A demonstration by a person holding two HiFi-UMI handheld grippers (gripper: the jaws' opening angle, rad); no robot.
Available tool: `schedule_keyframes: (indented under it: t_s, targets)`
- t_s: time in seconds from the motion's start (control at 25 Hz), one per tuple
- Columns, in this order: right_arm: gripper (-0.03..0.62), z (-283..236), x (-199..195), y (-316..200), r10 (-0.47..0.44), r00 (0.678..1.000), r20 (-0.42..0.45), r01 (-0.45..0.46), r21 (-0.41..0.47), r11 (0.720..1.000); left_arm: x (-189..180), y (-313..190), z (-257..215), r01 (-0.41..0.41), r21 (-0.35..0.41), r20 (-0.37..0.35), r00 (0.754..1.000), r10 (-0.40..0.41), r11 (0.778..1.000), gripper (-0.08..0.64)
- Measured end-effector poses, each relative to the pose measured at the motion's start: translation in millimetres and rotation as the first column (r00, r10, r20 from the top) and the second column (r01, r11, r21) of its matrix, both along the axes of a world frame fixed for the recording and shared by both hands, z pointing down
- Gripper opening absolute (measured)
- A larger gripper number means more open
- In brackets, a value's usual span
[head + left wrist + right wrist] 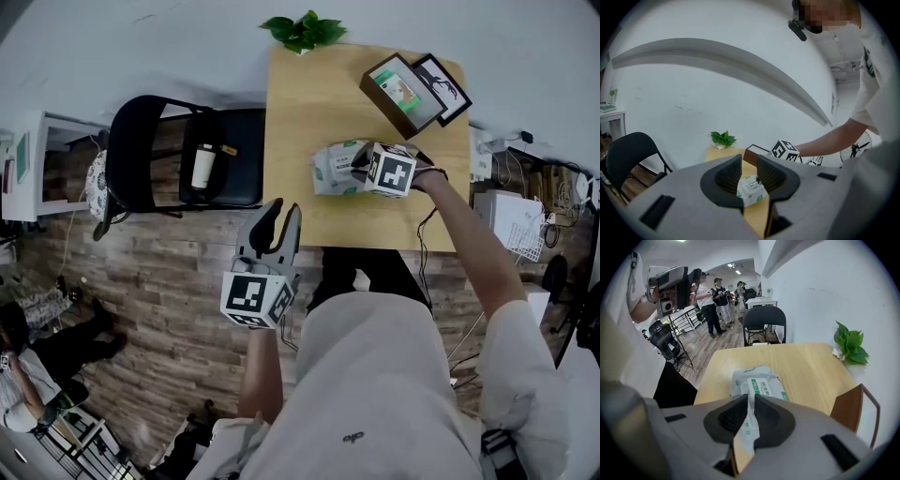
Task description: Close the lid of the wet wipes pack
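Soft white-and-green film wet wipes pack (757,383): flat on the light wooden tabletop (309,103), long axis running straight away from the right gripper (750,401), which pinches its near end seam. Left gripper (279,220): jaws apart, empty, well apart from the pack.

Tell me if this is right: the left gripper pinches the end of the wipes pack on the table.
Not quite: it is the right gripper that pinches the end of the wipes pack on the table, as the right gripper view shows.
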State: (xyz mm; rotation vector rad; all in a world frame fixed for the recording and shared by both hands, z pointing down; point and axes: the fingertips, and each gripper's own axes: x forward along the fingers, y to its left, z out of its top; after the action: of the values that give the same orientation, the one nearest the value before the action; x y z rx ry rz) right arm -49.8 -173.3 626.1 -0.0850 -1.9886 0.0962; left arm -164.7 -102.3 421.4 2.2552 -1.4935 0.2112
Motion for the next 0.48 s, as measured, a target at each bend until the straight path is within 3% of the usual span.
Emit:
schedule_keyframes:
  t_s: [0.48]
  targets:
    - [0.043,13.3,2.0,13.3,0.011,1.000,-0.016,-0.011,-0.029,1.000,4.7,1.9,11.4,-0.010,-0.022,-0.006,1.000,0.009,1.000,0.091]
